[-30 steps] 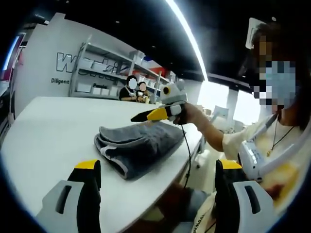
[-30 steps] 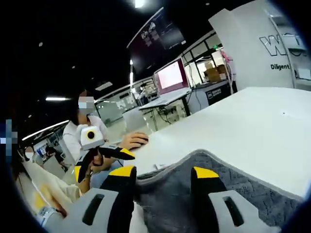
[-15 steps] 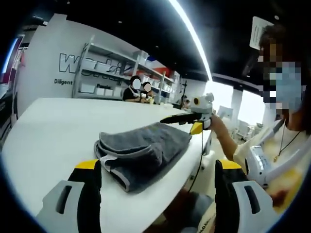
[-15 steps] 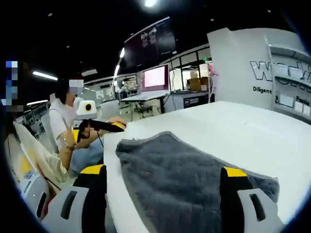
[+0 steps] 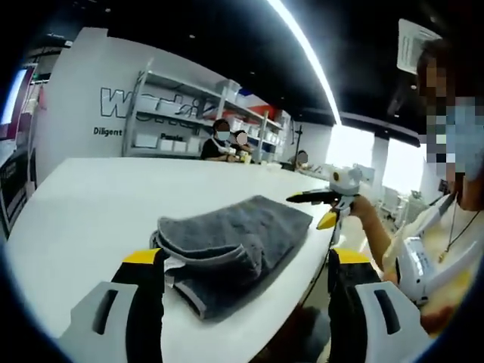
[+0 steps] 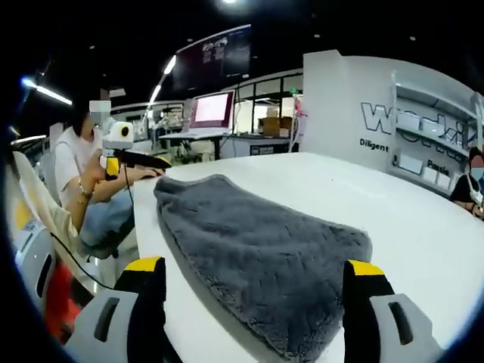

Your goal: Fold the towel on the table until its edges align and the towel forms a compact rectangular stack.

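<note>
A grey towel [image 5: 231, 238] lies folded on the white table [image 5: 83, 197] near its front edge, with a doubled-over layer at the end closest to my left gripper [image 5: 246, 257]. That gripper hovers just short of the towel, jaws wide open and empty. In the right gripper view the towel [image 6: 257, 238] stretches away as a flat oblong in front of my right gripper [image 6: 253, 266], which is also open and holds nothing. The right gripper [image 5: 333, 200] hangs off the table edge in a hand. The left gripper [image 6: 125, 155] sits beyond the towel's far end.
The table edge [image 6: 147, 219] runs close to the towel's side. A seated person [image 5: 446, 219] holds both grippers. Shelves [image 5: 174, 113] and a white lettered wall stand behind the table, with people seated there. Desks with a lit monitor [image 6: 212, 110] lie further off.
My right gripper had the towel's edge between its narrower jaws a second ago; it has since opened wide and pulled back. The towel now lies flat. The left gripper stayed open.
</note>
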Motion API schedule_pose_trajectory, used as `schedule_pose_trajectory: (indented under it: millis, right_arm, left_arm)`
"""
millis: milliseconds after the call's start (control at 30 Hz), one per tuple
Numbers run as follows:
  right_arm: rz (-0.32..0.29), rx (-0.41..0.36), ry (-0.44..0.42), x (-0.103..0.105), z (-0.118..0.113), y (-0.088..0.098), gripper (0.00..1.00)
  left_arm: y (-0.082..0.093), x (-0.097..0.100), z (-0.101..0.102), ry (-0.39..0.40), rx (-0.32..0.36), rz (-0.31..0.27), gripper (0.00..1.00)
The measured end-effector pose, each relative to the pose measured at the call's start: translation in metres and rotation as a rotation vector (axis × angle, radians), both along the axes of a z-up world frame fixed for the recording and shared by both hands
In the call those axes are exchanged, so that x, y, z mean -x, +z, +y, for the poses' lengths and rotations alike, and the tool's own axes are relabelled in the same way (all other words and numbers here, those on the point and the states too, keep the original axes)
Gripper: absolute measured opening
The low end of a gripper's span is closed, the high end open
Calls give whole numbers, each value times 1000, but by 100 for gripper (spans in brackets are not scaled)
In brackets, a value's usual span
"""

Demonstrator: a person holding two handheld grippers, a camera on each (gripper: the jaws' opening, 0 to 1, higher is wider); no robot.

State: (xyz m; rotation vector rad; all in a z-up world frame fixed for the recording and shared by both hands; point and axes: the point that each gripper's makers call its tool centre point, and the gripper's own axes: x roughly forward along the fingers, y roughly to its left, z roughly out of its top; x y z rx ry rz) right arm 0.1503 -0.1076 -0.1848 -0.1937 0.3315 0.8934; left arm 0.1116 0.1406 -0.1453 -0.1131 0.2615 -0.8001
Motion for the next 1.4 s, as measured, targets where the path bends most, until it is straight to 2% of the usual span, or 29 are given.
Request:
schedule_pose_trajectory:
  millis: [100, 167, 233, 300, 467, 667, 800, 867, 900, 967, 1067, 1267, 1333, 1400]
  right_arm:
    - [-5, 1, -39, -1, -13, -2, 99]
    - [-11, 11, -53, -2, -19, -3, 99]
    - [-23, 22, -72, -4, -26, -2, 99]
    - [-33, 26, -81, -5, -30, -2, 99]
    - [-25, 10, -117, -8, -42, -5, 96]
    - [-20, 5, -135, -8, -51, -8, 94]
    - [-21, 10, -140, -8, -54, -9, 93]
    - [-23, 4, -143, -7, -56, -9, 92]
    - [-25, 3, -147, -6, -57, -9, 92]
    - [-29, 12, -154, -7, -59, -10, 92]
    - [-27, 24, -153, -6, -61, -14, 92]
    - [-25, 25, -149, -6, -61, -14, 91]
    - [-26, 19, -149, -6, -61, -13, 91]
    - [-26, 17, -148, -7, -60, -13, 91]
  left_arm:
    - [7, -3, -5, 4, 3, -31, 78]
    - [10, -6, -8, 7, 3, -40, 70]
    - [11, -9, -10, 8, -2, -38, 66]
    - [9, -12, -12, 15, -31, -28, 62]
    - [-3, -17, -11, 38, -199, -41, 49]
    - [-2, -16, -21, 20, -206, -31, 29]
    - [-3, -16, -25, 11, -250, -24, 26]
    - [-14, -16, -25, 6, -349, 14, 25]
    - [-16, -17, -23, 18, -377, 20, 25]
    - [-14, -20, -20, 40, -389, 5, 21]
    - [-11, -21, -13, 63, -406, 6, 8]
    - [-17, -18, -15, 31, -437, 29, 11]
    - [-21, -16, -18, 16, -440, 60, 11]
    - [-27, -14, -16, 12, -480, 81, 11]
